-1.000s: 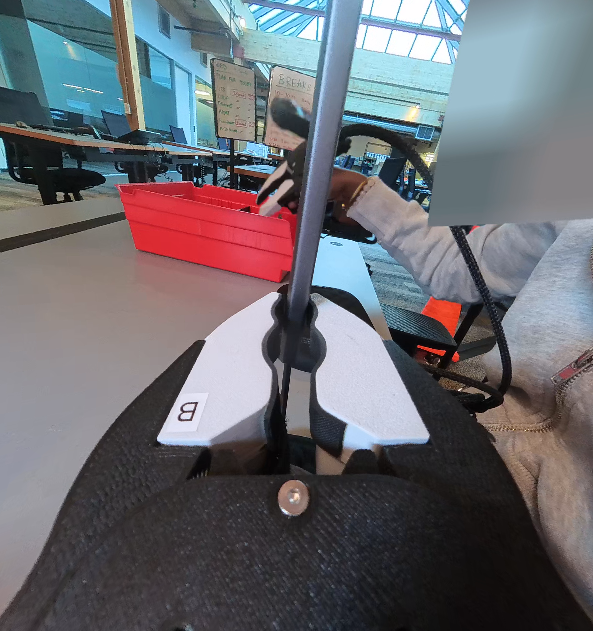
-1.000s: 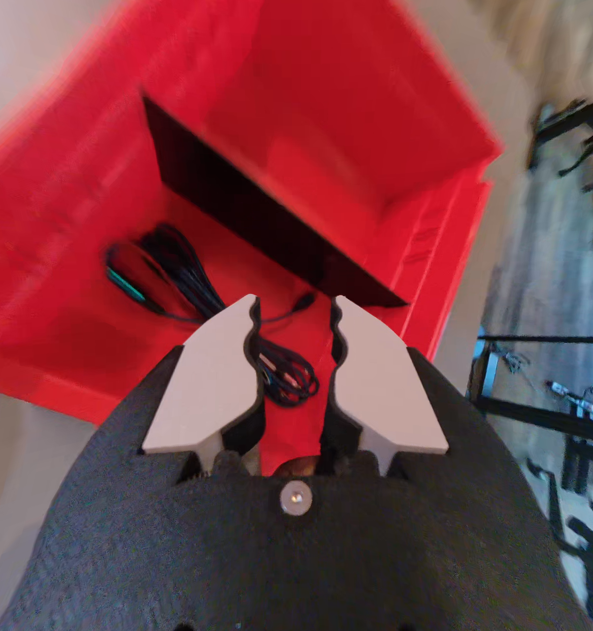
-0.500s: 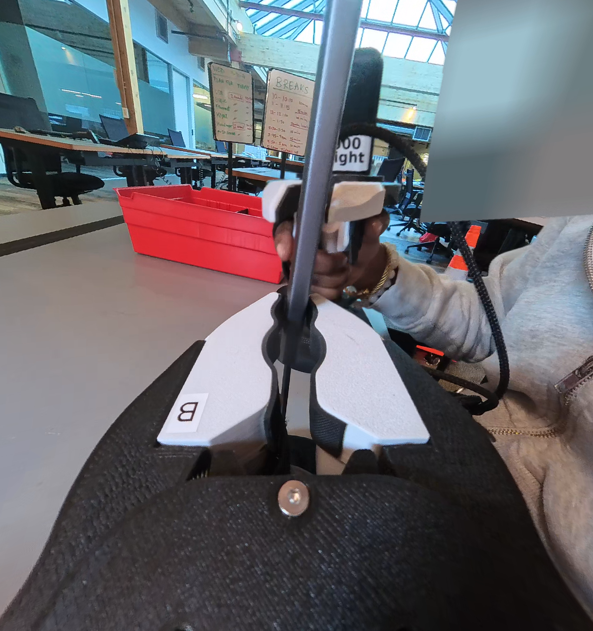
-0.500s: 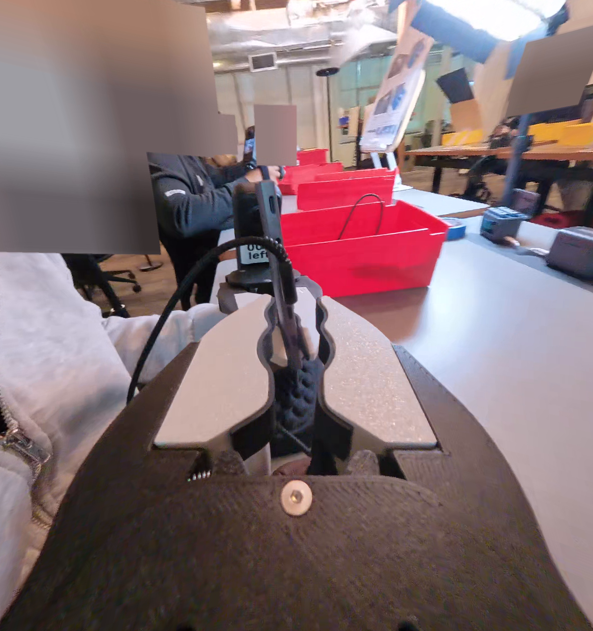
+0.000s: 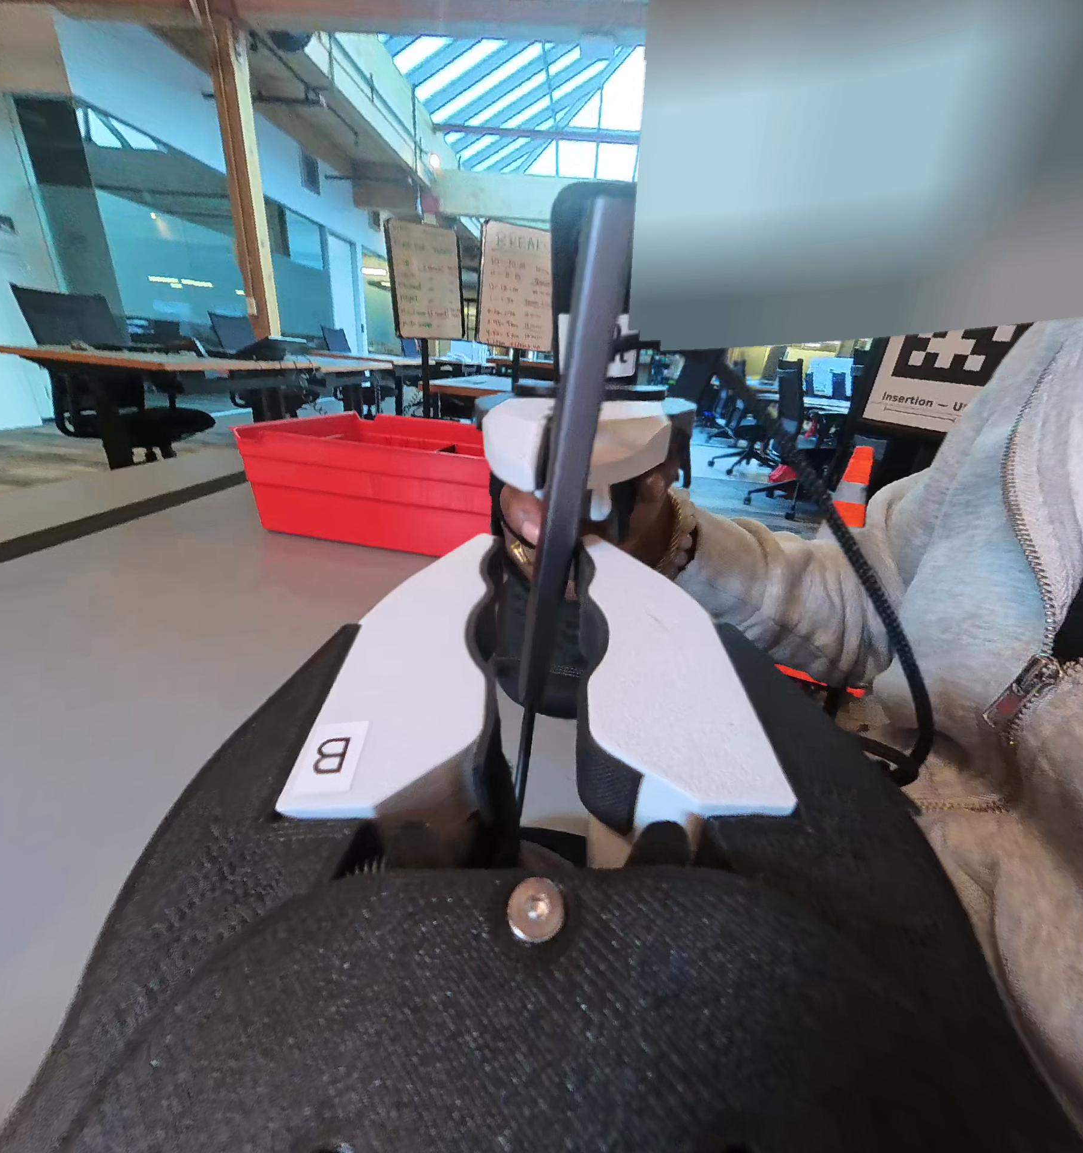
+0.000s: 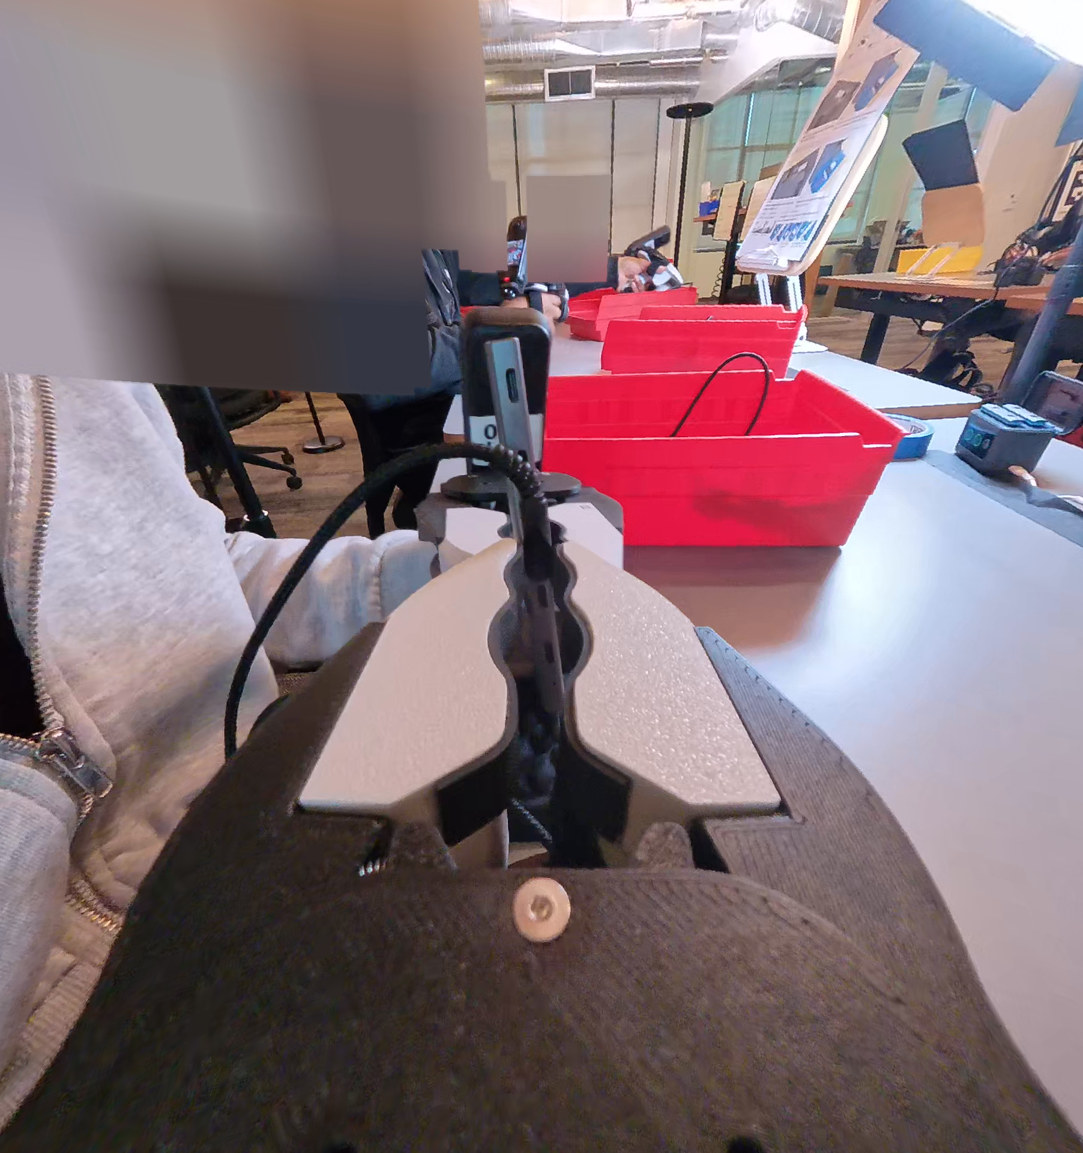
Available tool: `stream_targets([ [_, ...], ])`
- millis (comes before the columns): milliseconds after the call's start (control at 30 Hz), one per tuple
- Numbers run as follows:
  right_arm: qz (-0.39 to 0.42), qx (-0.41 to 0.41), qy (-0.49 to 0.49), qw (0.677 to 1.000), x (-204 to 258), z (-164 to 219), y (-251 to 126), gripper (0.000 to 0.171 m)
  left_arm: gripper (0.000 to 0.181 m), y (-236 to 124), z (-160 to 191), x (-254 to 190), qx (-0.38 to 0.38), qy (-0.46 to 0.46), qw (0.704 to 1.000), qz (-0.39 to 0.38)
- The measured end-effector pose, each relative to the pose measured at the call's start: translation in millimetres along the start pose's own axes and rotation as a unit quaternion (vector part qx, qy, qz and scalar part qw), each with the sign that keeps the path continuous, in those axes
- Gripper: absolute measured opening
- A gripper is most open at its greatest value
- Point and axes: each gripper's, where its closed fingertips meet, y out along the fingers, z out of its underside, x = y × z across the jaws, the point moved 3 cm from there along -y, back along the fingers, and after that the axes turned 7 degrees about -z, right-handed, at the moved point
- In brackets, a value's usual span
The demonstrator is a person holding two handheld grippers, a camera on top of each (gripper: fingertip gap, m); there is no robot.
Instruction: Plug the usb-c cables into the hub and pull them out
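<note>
Okay, left gripper [image 5: 536,555] is clamped on the hub [image 5: 579,349], and my right gripper [image 6: 539,561] is pinching the braided usb-c cable [image 6: 314,561] alongside it. Can't tell if it's seated. Next I'd line up and push straight.

Left gripper [image 5: 539,555]: two white, matte fingers [image 5: 414,680] with wavy black-lined inner edges; one bears a small white sticker with a black letter. Black textured body, silver screw [image 5: 535,916] at centre.

Right gripper [image 6: 542,549]: same build, pale grey speckled fingers [image 6: 651,699], black ribbed shell, silver screw [image 6: 541,908].

Person: light grey zip hoodie [image 5: 988,561] with metal zipper [image 6: 59,749] over a dark layer; ribbed cuff [image 6: 364,580]; beaded bracelet [image 5: 682,524] at the wrist.
</note>
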Motion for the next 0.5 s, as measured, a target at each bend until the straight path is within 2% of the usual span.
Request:
stream_targets([
  [100, 0.006, 0.005, 0.004, 1.0, -1.1, 4.0, 0.8, 0.008, 0.012, -1.7, -4.4, -3.0, -0.022, 0.01, 1.0, 0.006],
  [300, -0.005, -0.013, 0.016, 1.0, -0.7, 4.1, -0.6, 0.008, 0.011, -1.2, -4.0, -4.1, -0.019, 0.012, 1.0, 0.009],
  [500, 0.003, 0.023, -0.016, 1.0, -3.2, 9.5, -4.5, 0.007, 0.01, -1.0, 1.1, -2.6, -0.006, 0.002, 1.0, 0.006],
])
